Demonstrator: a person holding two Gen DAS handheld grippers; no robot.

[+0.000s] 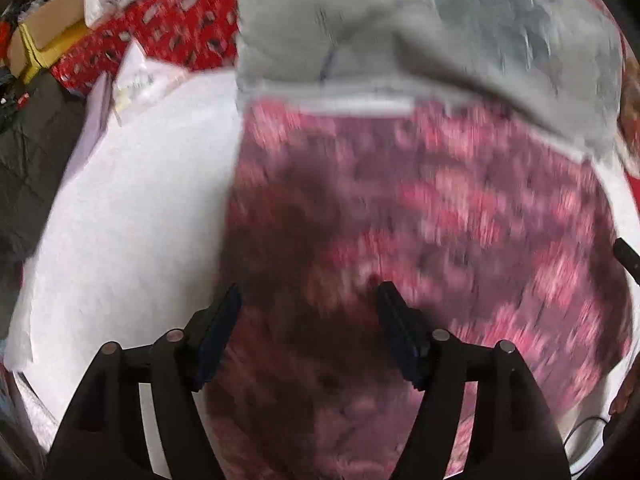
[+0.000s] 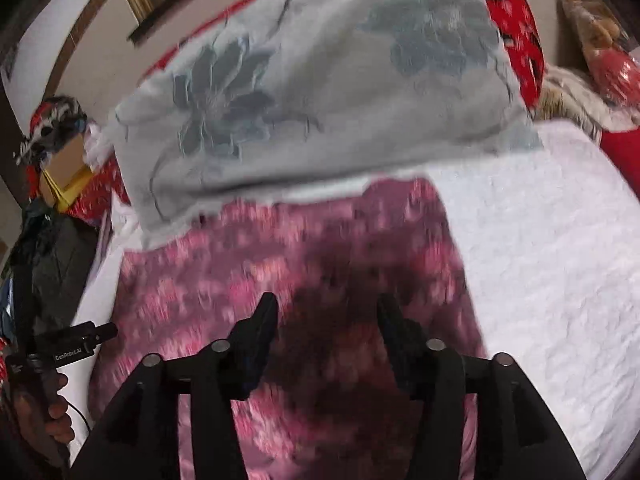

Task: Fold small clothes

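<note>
Right, snapshot at that moment (both views motion-blurred):
garment: pink patterned cloth [image 1: 460, 216] lay spread flat on the white bedsheet [image 1: 132, 208], directly under and ahead of both grippers.
left gripper [image 1: 308, 300]: jaws stood wide apart, nothing between them; it hovered over the cloth's left edge, which ran away from the camera.
right gripper [image 2: 326, 312]: jaws also wide, empty; it sat over the cloth toward its right edge.
key relation: each gripper was nearest its own side edge, so I'd judge the coming grab to be 2 near corners, then a fold away toward the far hem.
far end: grey floral cloth [image 2: 320, 92] overlapped the pink cloth's far edge (could snag a fold).
contact: couldn't tell whether either gripper touched fabric.
surface: soft, wrinkled sheet.
room: red patterned bedding [image 1: 180, 24] behind, cardboard box [image 1: 44, 36] at far left.
</note>
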